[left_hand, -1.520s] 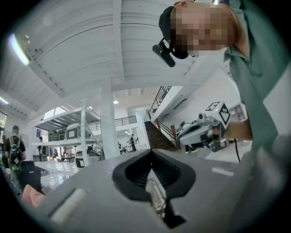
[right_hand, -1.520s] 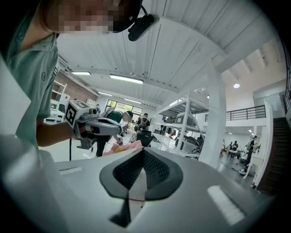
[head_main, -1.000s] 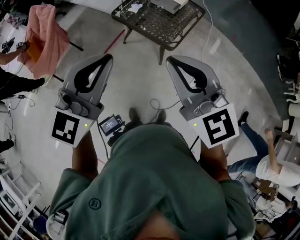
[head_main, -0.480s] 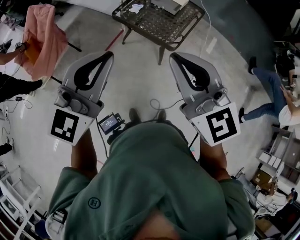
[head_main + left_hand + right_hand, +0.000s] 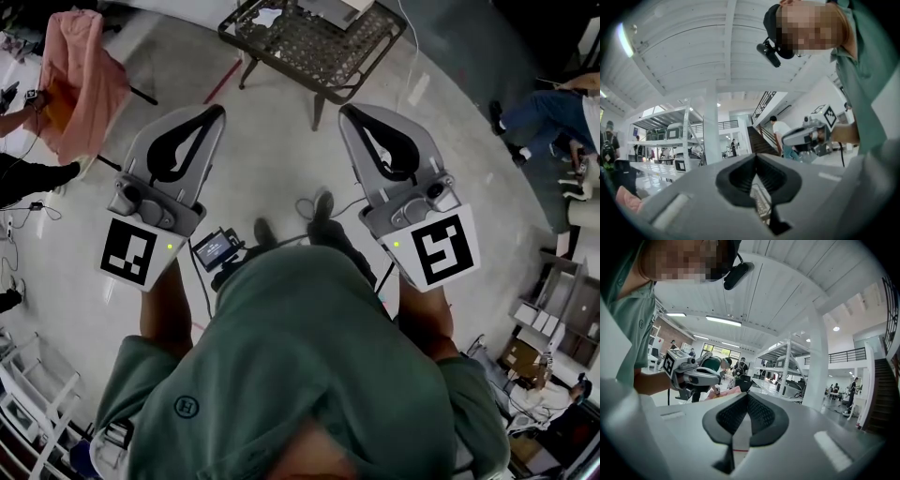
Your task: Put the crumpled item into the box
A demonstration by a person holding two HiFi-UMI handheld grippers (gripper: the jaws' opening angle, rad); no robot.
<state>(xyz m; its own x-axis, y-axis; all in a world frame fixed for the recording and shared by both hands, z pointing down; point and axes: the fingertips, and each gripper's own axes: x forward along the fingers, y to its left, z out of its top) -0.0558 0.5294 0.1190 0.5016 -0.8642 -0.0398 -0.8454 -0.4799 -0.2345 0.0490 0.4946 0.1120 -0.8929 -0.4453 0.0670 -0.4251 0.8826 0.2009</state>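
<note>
**Both tongs shut and empty, the table up ahead**

The left tongs (image 5: 218,112) and the right tongs (image 5: 343,112) are held out level in front of a person in a green shirt (image 5: 319,375), side by side with a gap between them. Each pair has its jaws pressed together at the tips, and each pair's own camera shows nothing caught between them.

Ahead of both, and apart from them, a dark metal mesh table (image 5: 328,52) stands on the pale concrete floor (image 5: 272,159). On its top, near the far left corner, lies a small white crumpled piece (image 5: 268,16). It is irregular in outline and looks like wadded paper or cloth, but it is too small to tell which. Just to its right on the same tabletop sits a pale box (image 5: 336,7), mostly cut off by the picture's upper edge. The piece lies outside the box.

Off to the left a pink cloth (image 5: 80,80) hangs in loose folds. A second person (image 5: 553,108) is at the far right. A small screen device (image 5: 217,249) sits at the wearer's waist, between the two arms.
</note>
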